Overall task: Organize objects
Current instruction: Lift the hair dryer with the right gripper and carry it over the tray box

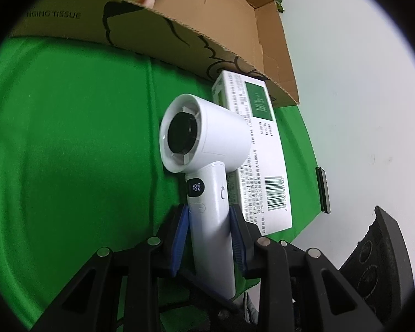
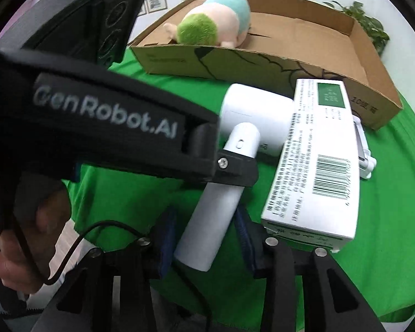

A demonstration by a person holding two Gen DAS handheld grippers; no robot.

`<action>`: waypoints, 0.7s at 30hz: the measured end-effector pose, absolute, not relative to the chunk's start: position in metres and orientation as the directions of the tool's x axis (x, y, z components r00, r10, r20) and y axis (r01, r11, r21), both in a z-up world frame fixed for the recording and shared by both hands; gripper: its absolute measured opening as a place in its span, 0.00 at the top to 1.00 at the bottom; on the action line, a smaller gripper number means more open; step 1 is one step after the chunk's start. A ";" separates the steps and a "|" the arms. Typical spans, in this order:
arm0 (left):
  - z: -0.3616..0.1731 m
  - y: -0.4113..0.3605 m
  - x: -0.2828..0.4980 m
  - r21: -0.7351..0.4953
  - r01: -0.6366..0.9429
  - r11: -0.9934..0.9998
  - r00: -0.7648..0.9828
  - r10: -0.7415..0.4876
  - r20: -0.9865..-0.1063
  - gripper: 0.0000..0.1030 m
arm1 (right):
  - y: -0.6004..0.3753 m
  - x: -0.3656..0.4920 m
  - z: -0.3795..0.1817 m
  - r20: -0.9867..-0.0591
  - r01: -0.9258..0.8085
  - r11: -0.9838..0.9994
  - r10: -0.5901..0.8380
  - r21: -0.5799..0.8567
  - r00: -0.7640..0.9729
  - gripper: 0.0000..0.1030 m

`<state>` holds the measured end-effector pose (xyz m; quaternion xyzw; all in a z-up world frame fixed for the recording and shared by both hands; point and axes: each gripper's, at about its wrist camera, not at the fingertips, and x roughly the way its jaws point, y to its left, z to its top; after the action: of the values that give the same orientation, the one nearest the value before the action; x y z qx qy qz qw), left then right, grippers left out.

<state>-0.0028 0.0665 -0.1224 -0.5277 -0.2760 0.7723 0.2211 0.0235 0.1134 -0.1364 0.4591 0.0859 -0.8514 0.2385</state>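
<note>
A white handheld fan point(image 1: 204, 149) lies on the green cloth, its handle between the blue pads of my left gripper point(image 1: 209, 218), which is shut on it. The right wrist view shows the same fan point(image 2: 251, 121) with the left gripper's finger point(image 2: 235, 166) clamped across the handle. My right gripper point(image 2: 204, 235) stands open around the handle's lower end, pads apart from it. A white box with green label and barcode point(image 1: 260, 144) lies beside the fan point(image 2: 315, 163). A plush toy point(image 2: 213, 27) lies in the cardboard tray point(image 2: 318, 63).
The cardboard tray point(image 1: 207, 27) stands at the back of the green cloth point(image 1: 69, 138). A small white item point(image 2: 365, 152) lies behind the box. A dark phone-like slab point(image 1: 323, 191) sits at the cloth's right edge. Potted plants point(image 2: 368, 25) stand behind the tray.
</note>
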 end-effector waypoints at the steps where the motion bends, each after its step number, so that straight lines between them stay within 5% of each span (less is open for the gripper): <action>1: -0.121 0.068 -0.002 -0.662 -0.053 -0.748 -0.349 0.635 -0.689 0.71 | 0.117 0.024 -0.134 -0.818 0.476 -0.876 -0.326 0.073 -0.474 0.69; 21: -0.024 0.116 0.016 -0.552 -0.232 -0.801 -0.513 0.583 -0.630 0.72 | 0.140 0.045 -0.053 -0.642 0.413 -0.904 -0.385 0.115 -0.663 0.74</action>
<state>0.0163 0.1161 -0.0243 -0.4306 -0.2038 0.8456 0.2410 0.0454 0.1399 -0.0534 0.3472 0.0203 -0.9117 0.2187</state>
